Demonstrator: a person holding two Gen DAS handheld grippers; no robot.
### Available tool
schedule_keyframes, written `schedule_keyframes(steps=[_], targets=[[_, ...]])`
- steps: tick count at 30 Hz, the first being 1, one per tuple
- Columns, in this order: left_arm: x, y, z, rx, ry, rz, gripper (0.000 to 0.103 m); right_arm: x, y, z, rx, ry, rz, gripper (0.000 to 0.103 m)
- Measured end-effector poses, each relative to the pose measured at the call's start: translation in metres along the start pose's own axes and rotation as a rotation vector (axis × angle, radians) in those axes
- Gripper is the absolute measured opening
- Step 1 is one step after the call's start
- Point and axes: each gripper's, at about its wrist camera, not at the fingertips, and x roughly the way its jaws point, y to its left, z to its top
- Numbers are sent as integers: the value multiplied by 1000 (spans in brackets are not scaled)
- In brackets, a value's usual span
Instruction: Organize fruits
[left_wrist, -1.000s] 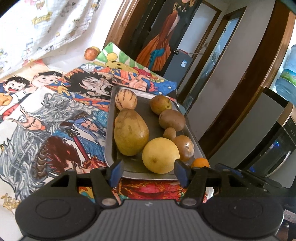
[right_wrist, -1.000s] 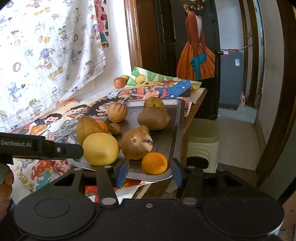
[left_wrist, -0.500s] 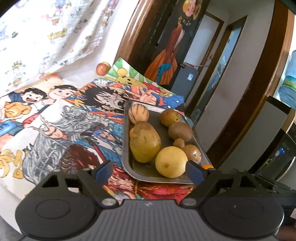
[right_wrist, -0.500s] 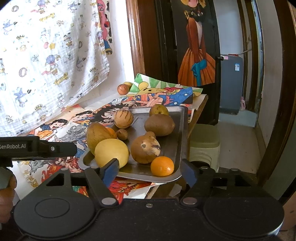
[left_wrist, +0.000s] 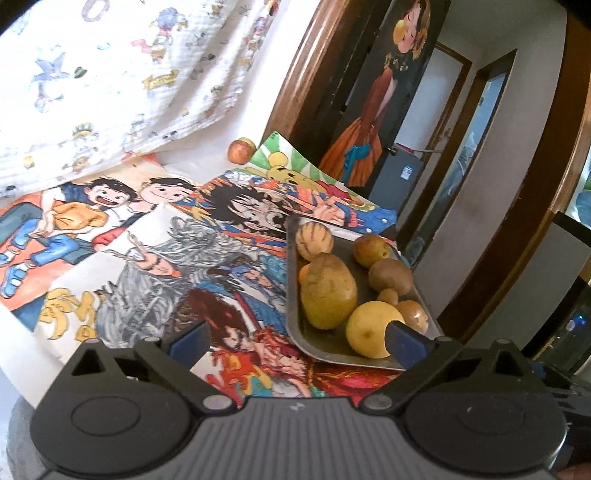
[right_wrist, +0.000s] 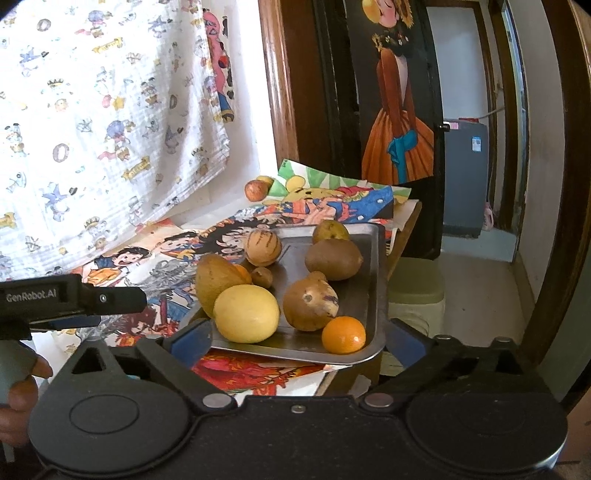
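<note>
Both grippers have backed off w/ jaws now spread wide, empty, so prob. lining up a pick: rectangular steel tray (right_wrist: 373, 266) of fruit sits ahead of right gripper (right_wrist: 297, 341), round yellow citrus (right_wrist: 246, 313) just past left gripper (left_wrist: 295, 338)'s right fingertip (left_wrist: 404, 341), small orange (right_wrist: 343, 335) at tray's near corner.
</note>
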Motion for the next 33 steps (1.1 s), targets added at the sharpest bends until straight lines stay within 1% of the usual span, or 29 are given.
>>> schedule_keyframes(steps=[5,11,16,25,33], targets=[[-11,8,-4,-3,-13,43,103,-6,8,-2,0,-4,6,102],[-33,18,-9,29,-59,83,103,-16,19,-6,36,-18,15,102],[-48,28,-12,44,-81,108,103,-24,33,-13,27,-31,21,102],[-67,40,-25,78,-98,119,103,-30,52,-23,-3,-29,22,102],[-72,46,-34,89,-85,123,103,-30,62,-28,-25,-16,22,102]])
